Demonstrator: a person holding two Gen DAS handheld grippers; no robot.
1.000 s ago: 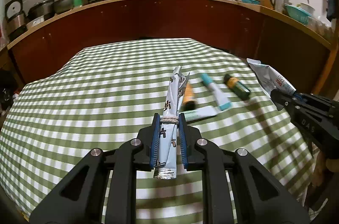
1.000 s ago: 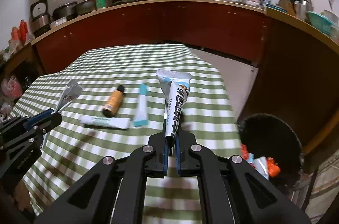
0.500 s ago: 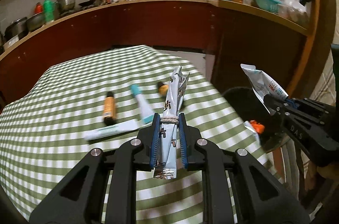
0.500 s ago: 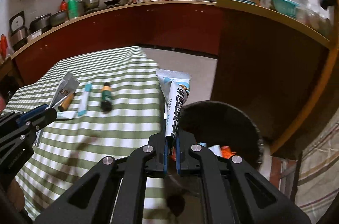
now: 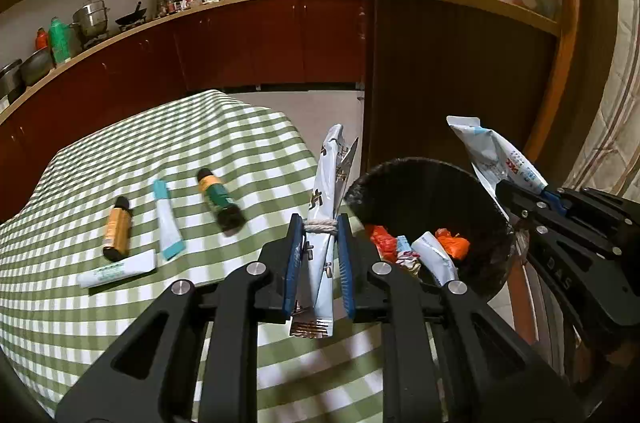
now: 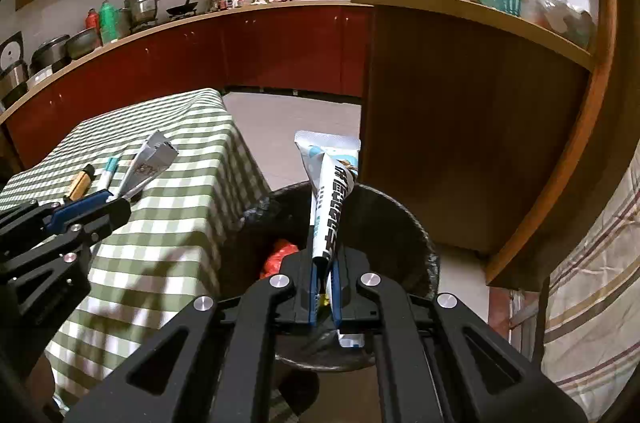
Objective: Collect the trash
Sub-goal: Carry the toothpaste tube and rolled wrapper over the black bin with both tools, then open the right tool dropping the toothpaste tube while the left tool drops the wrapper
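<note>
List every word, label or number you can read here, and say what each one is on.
"DAS": raised letters on the right gripper's black body, seen upside down.
Blue-white packet in its jaws: bold black Chinese characters, not surely readable.
Tied wrapper in the left gripper: dark characters, folded, unreadable.
White tube on the checked cloth: green print too small.

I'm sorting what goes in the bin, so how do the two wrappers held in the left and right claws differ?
The left wrapper is rolled narrow and tied with string; the right wrapper is flat, flared at its top and untied. The left wrapper, in the left claw, is over the checked table edge; the right wrapper, in the right claw, is above the black bin. Both are pale printed packets, clamped upright.
</note>
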